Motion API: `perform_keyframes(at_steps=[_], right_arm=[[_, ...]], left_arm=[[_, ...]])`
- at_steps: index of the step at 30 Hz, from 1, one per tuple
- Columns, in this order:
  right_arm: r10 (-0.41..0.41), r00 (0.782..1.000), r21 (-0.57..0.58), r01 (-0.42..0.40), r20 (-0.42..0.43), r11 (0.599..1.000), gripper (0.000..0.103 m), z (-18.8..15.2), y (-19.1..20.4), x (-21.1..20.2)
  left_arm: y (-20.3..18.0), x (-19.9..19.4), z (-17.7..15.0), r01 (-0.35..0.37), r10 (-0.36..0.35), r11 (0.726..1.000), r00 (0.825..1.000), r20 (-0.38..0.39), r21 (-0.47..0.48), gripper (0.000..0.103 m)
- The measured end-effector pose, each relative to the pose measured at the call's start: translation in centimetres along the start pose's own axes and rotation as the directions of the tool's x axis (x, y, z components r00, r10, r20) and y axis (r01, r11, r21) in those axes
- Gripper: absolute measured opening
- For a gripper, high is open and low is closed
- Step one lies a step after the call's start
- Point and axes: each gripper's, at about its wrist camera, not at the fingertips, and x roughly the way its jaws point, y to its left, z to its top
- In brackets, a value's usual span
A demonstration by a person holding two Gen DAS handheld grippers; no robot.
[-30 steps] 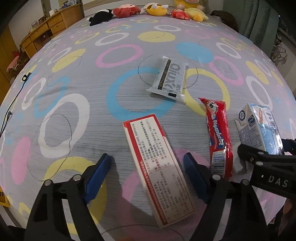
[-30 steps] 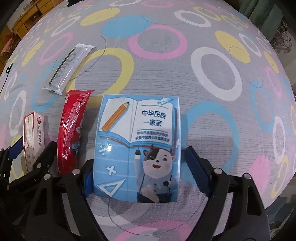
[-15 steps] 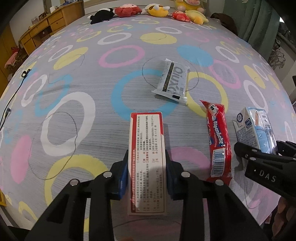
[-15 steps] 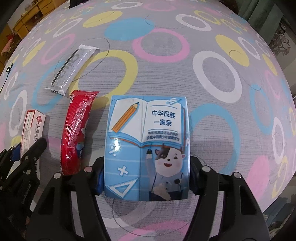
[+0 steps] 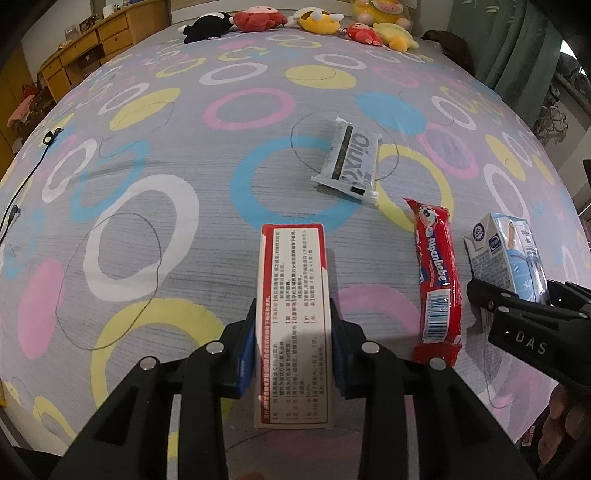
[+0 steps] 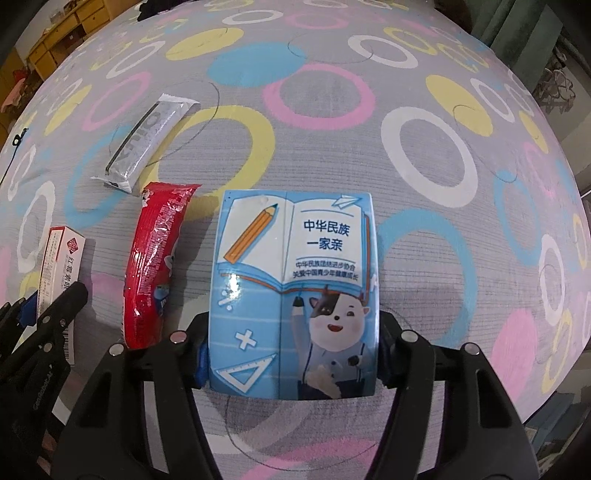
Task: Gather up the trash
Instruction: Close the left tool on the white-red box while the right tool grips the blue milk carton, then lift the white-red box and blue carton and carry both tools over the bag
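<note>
Box point(image 5: 293, 314): red-and-white, printed side up, on the bed, clamped between the blue pads of the left claw point(image 5: 293, 354).
Left claw: narrow, pads pressed on both long sides of the box; pointed steeply down.
Carton point(image 6: 295, 295): blue milk carton with pencil, open book and cartoon calf, lying flat on the bed, gripped by the right claw point(image 6: 291, 356).
Right claw: about half wide, pads against the carton's left and right sides; pointed steeply down.
Red wrapper point(image 5: 437, 280): long, glossy, with barcode, on the bed between box and carton, just beside the carton, apart from the box.
Grey wrapper point(image 5: 349, 160): lying slantwise farther up the bed, beyond the red wrapper, well apart from both claws.
Bed point(image 5: 184, 155): grey cover with pink, yellow, blue and white rings; thin pencilled circles around some spots.
Plush toys point(image 5: 306, 22): row along the far edge of the bed.
Dresser point(image 5: 88, 48): wooden, far left of the bed.
Curtain point(image 5: 517, 48): green, far right.
Cable point(image 5: 22, 192): black, on the bed's left edge.
</note>
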Motion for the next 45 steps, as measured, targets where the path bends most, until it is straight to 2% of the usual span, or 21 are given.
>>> perform_keyframes(at_steps=[11, 32, 38, 45], right_arm=[[0.021, 0.998, -0.003, -0.021, 0.058, 1.0, 0.061, -1.0, 0.2, -3.3], [0.053, 0.982, -0.021, -0.05, 0.181, 0.999, 0.061, -5.2, -1.2, -12.0], [0.064, 0.972, -0.065, -0.05, 0.227, 0.997, 0.062, -7.5, -1.5, -15.0], [0.083, 0.959, -0.09, -0.06, 0.272, 0.994, 0.062, -10.8, -2.0, -18.0]], left_arm=[[0.8, -1.7, 0.0, -0.015, 0.015, 1.0, 1.0, 0.014, 0.017, 0.033], [0.3, -10.2, -2.4, -0.043, 0.033, 0.995, 0.993, 0.112, 0.09, 0.033], [-0.5, -13.5, -3.5, -0.049, 0.027, 0.99, 0.986, 0.165, 0.133, 0.033], [-1.3, -16.7, -5.5, -0.026, -0.012, 0.984, 0.978, 0.207, 0.178, 0.033]])
